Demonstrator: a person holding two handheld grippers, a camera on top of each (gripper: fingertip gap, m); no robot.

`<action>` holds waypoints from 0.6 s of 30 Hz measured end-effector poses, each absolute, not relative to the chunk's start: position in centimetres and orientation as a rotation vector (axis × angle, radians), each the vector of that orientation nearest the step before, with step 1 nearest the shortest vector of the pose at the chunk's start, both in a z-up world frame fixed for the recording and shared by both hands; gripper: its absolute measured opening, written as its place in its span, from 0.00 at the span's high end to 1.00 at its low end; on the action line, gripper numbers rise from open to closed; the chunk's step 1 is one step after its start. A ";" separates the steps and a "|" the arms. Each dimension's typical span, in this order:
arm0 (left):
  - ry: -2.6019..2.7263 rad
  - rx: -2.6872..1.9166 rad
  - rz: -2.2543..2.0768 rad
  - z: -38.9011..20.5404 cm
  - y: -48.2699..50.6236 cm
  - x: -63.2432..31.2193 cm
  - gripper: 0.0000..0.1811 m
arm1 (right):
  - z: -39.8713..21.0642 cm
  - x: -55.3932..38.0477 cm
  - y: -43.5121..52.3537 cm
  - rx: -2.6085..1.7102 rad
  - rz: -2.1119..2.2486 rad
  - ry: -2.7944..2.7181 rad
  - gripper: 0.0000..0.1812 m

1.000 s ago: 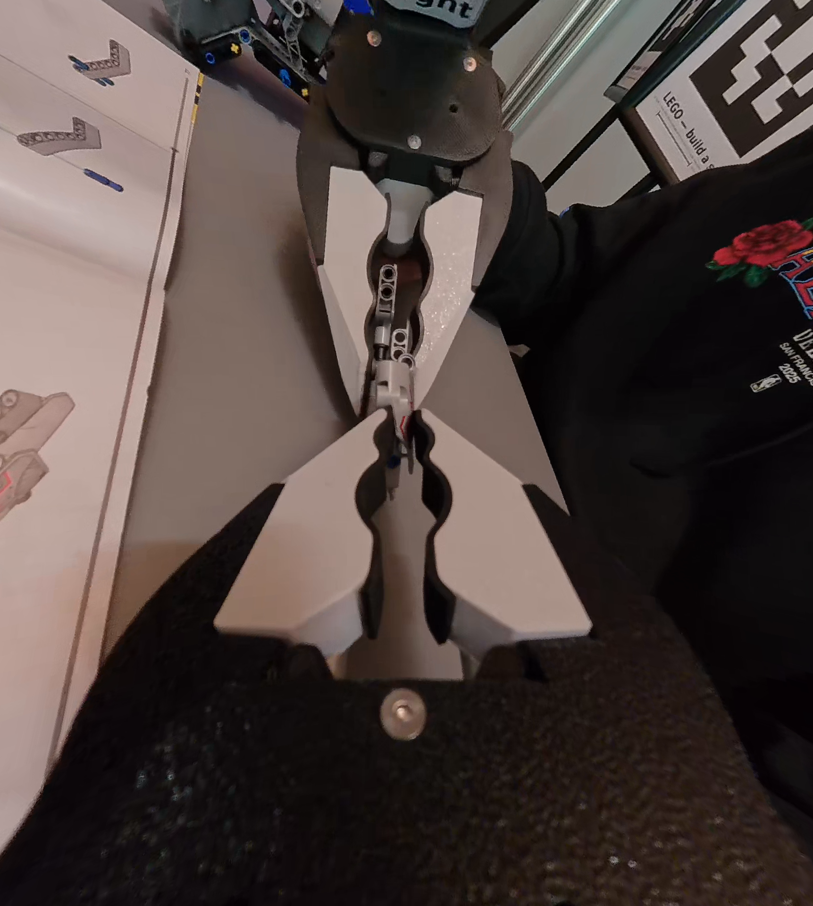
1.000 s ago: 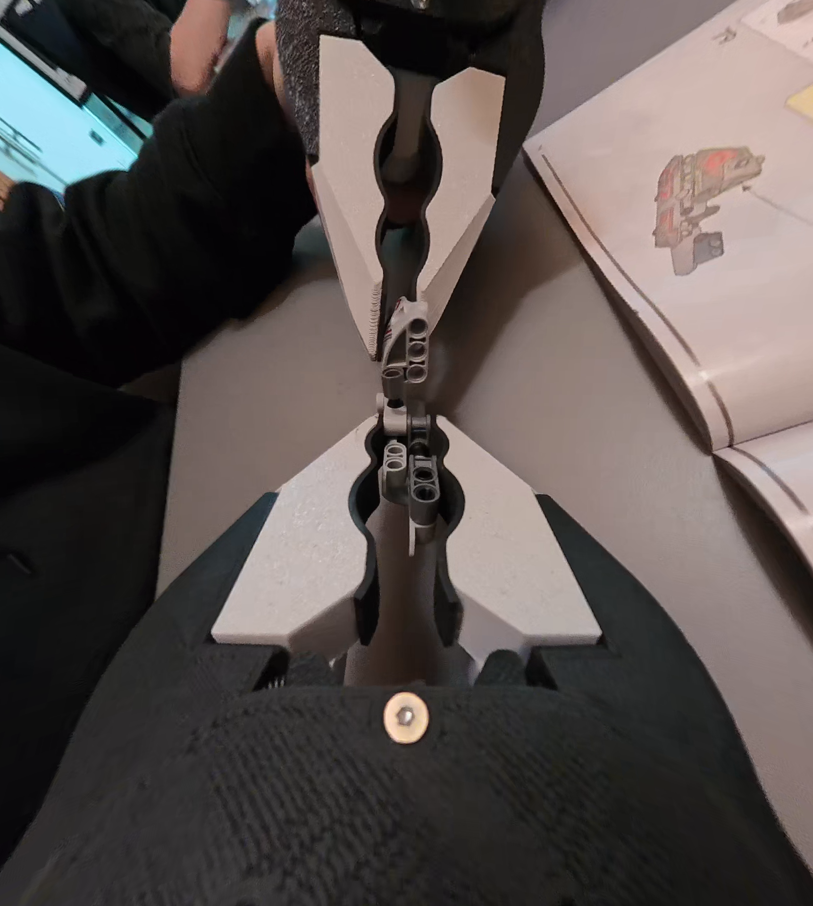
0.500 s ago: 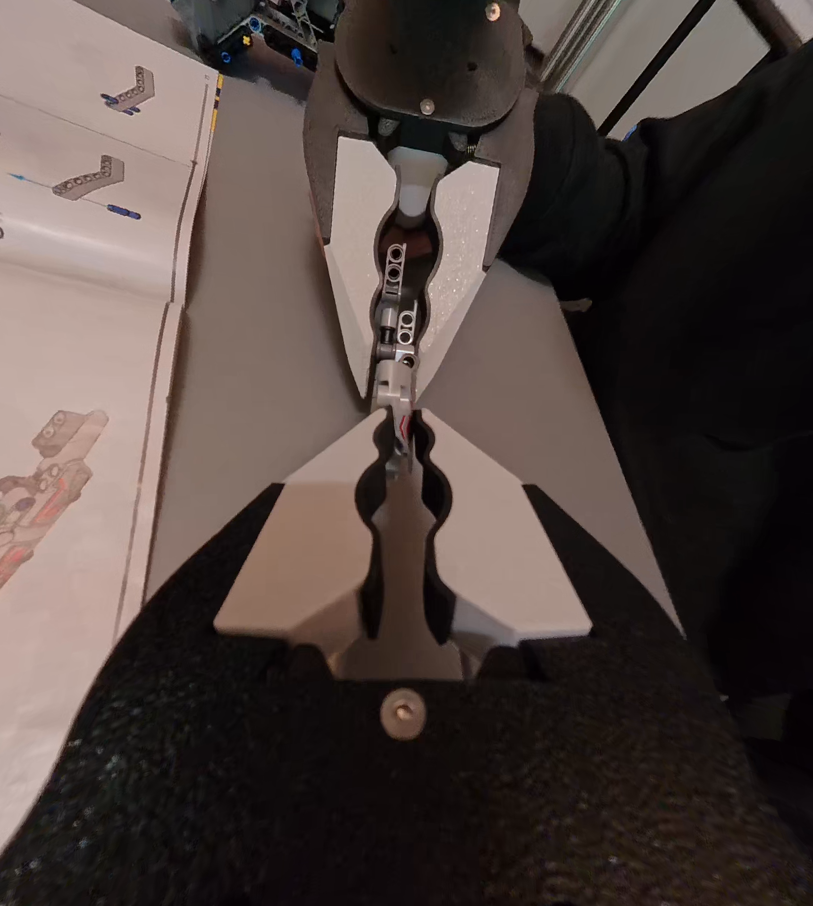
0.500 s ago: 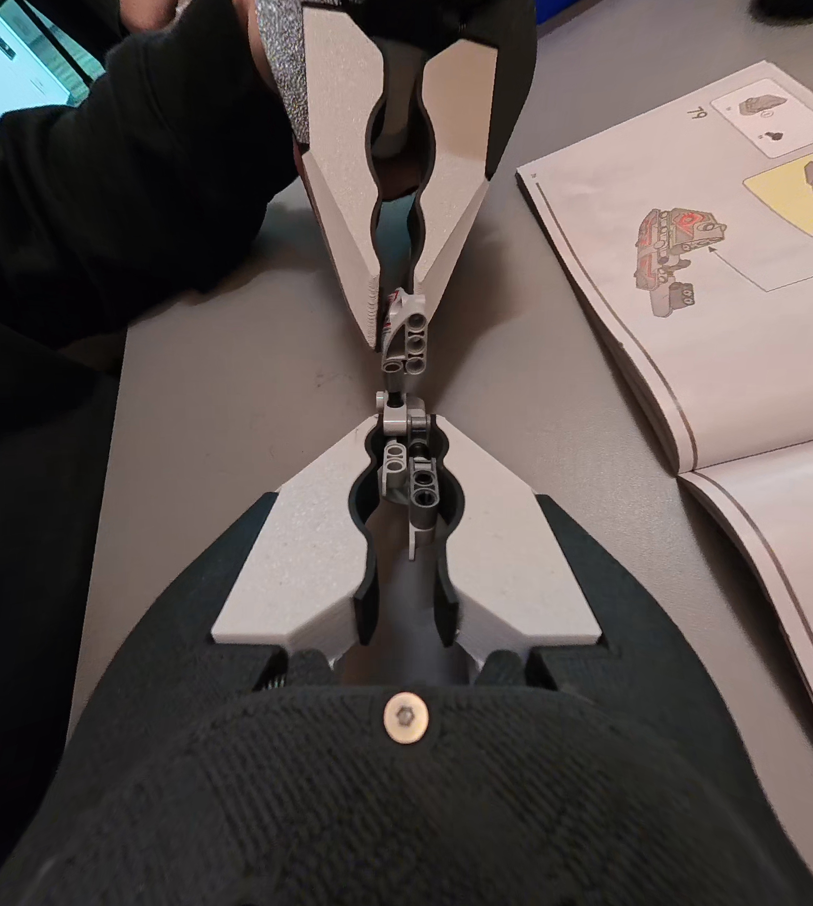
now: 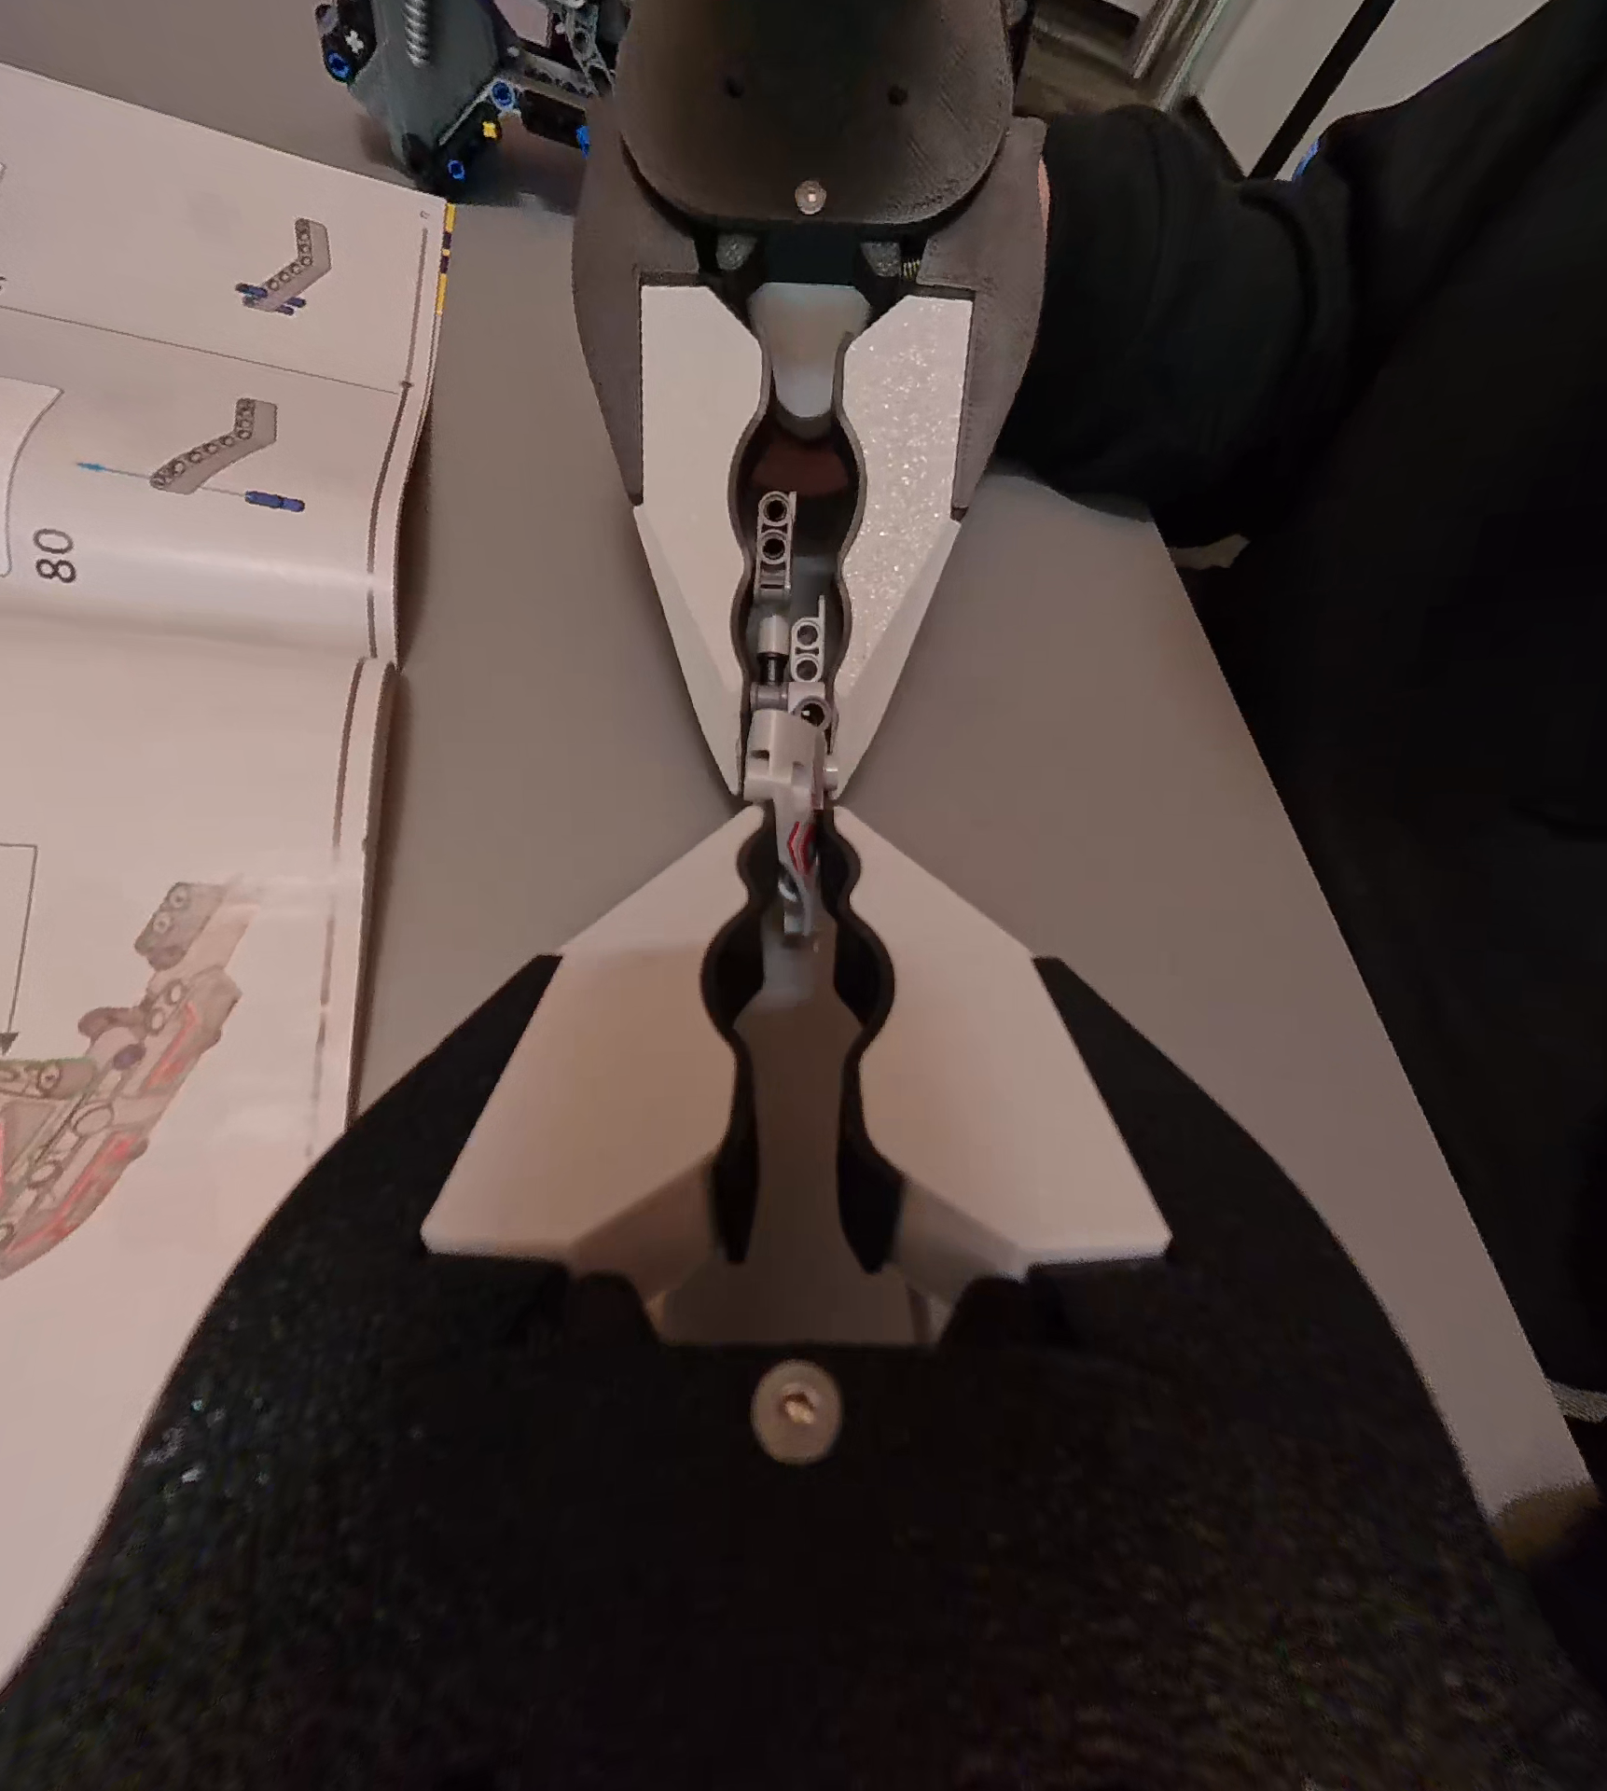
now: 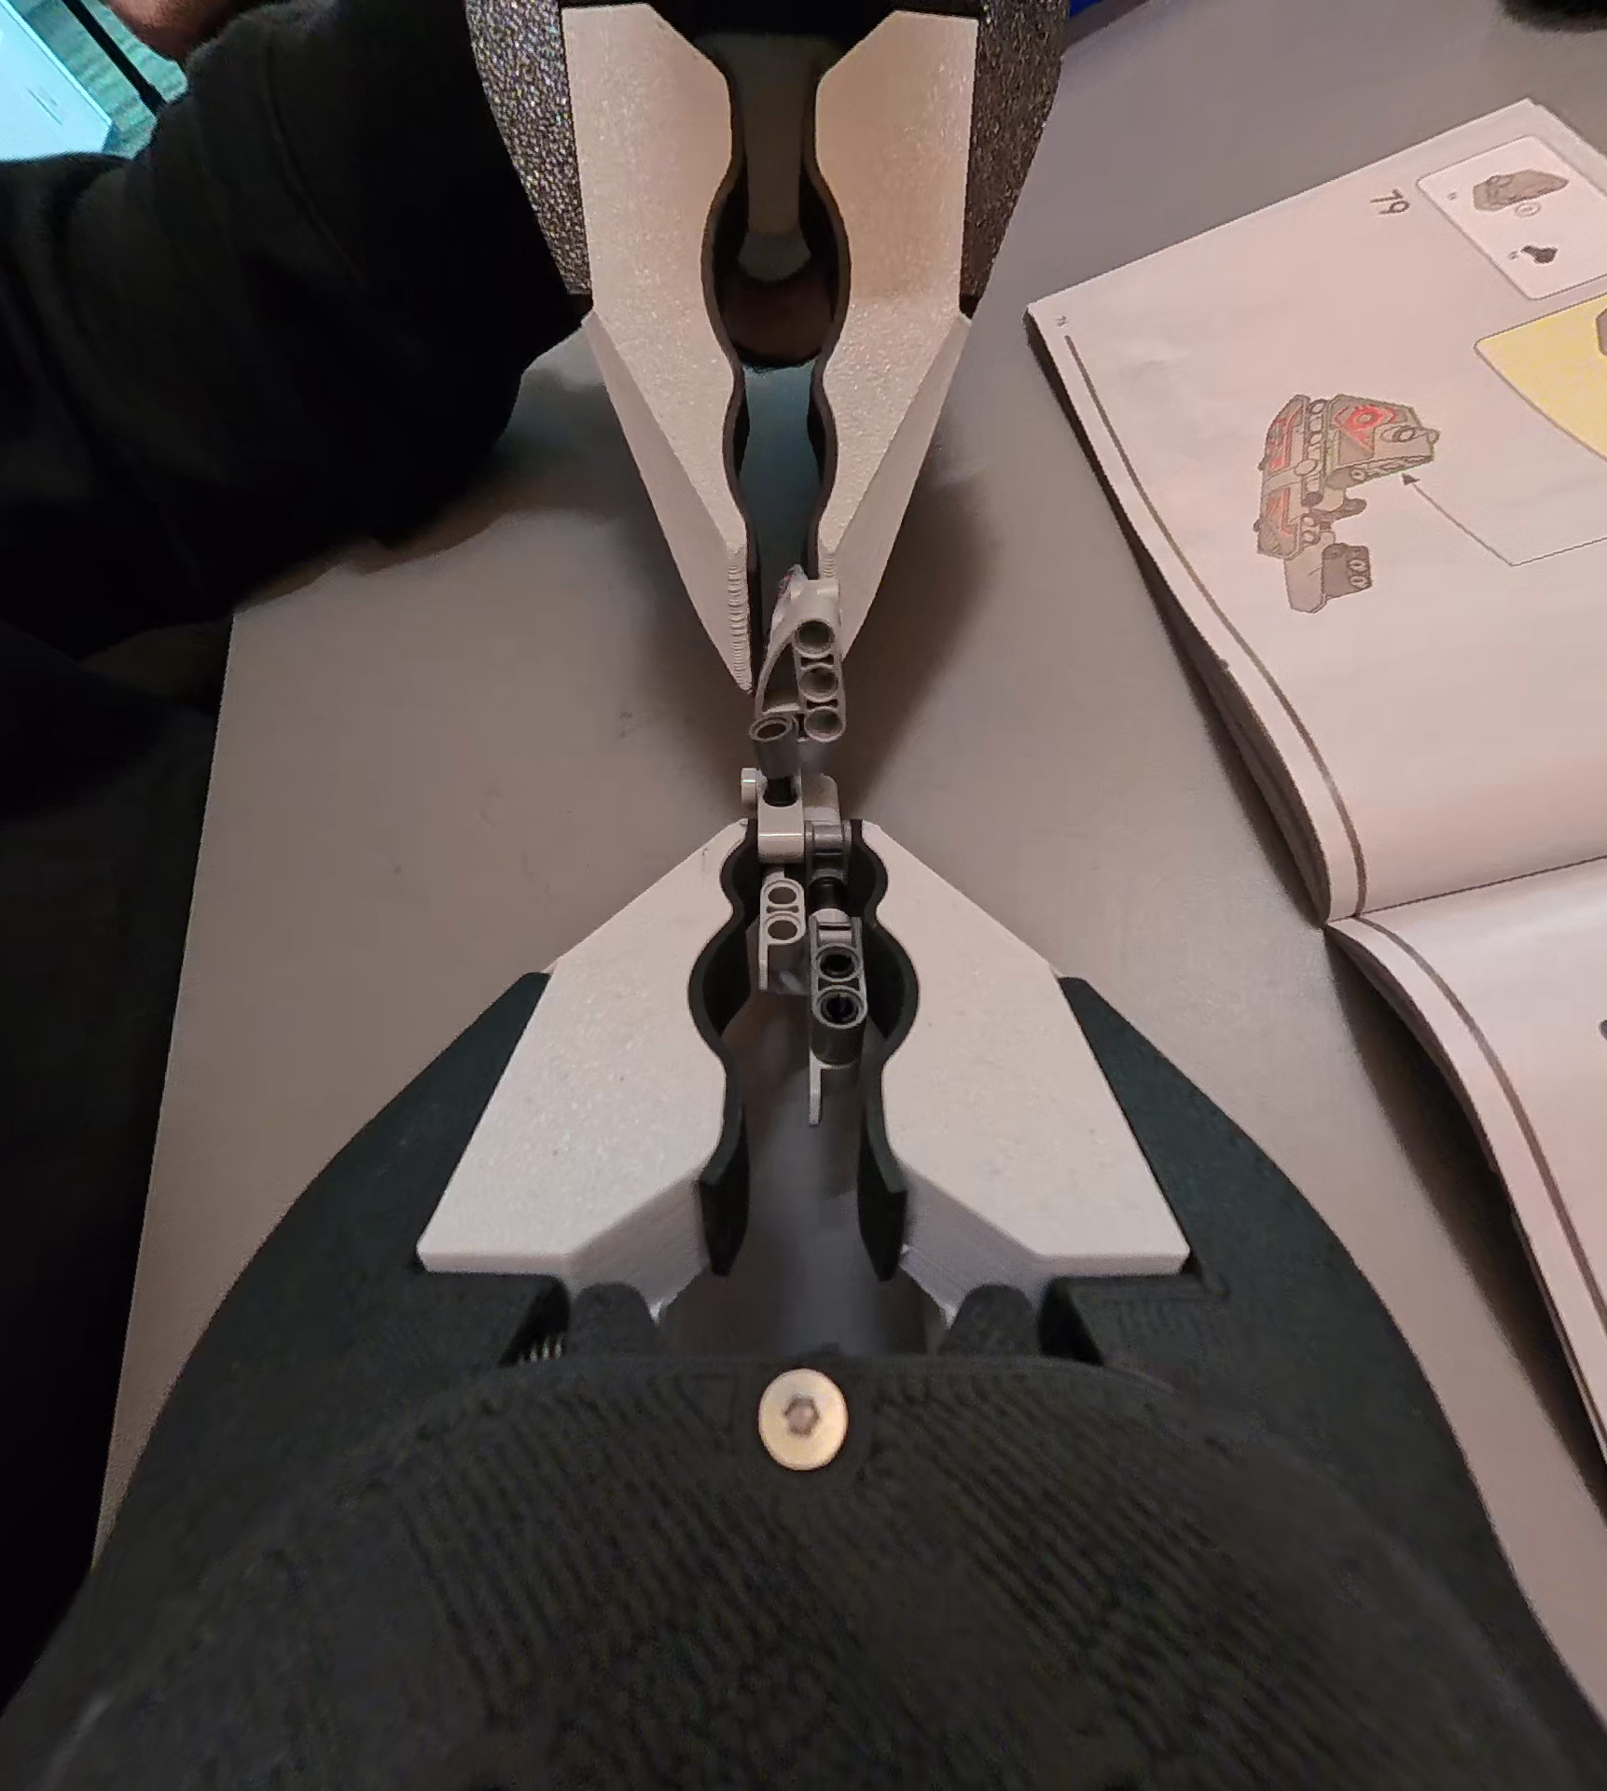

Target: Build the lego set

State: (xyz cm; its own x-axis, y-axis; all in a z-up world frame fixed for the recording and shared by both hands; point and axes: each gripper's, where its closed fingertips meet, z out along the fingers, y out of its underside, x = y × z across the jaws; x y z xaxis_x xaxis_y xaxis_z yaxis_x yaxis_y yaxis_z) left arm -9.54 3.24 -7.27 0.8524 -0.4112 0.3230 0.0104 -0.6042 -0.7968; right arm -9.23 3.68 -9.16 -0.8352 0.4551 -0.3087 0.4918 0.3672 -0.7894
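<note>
My left gripper (image 5: 791, 826) is shut on a small curved grey Lego panel with red markings (image 5: 799, 853). My right gripper (image 6: 797, 835) is shut on a grey Technic sub-assembly of short beams and connectors (image 6: 804, 930). The two grippers face each other tip to tip above the grey table (image 6: 450, 795). In the right wrist view the left gripper (image 6: 785, 649) holds the panel (image 6: 804, 669) against the top of the sub-assembly, where a dark pin joins them. In the left wrist view the right gripper (image 5: 788, 787) holds the sub-assembly (image 5: 785, 601).
An open instruction booklet (image 5: 150, 678) lies on the table; it also shows in the right wrist view (image 6: 1361, 601). A partly built dark Lego model (image 5: 460, 87) stands at the far end. A person's black sleeves (image 5: 1216, 320) flank the grippers. The table edge (image 5: 1361, 969) runs close by. Less than 4 cm separates the two grippers' tips.
Both grippers have shifted together over the table, so more of the booklet shows. The two pieces stay gripped and pressed tip to tip.
</note>
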 end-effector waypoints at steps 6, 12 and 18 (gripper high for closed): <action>0.326 -2.169 -0.499 -7.2 3.5 -8.8 0.98 | -9.3 -8.8 4.0 0.842 -1.498 2.639 0.92; 0.401 -2.218 -0.435 -7.3 4.1 -7.6 0.98 | -10.2 -8.1 4.7 0.801 -1.422 2.764 0.90; 0.467 -2.311 -0.355 -8.7 4.5 -7.2 0.98 | -10.8 -8.6 5.6 0.834 -1.371 2.884 0.81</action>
State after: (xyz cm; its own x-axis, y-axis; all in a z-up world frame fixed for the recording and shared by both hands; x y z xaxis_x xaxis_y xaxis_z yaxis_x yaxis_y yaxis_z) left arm -7.15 4.51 -8.68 0.8955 -0.4299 0.1149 -0.2251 -0.6604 -0.7163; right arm -8.55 5.61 -10.82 -0.8606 0.5044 -0.0706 0.3731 0.5299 -0.7616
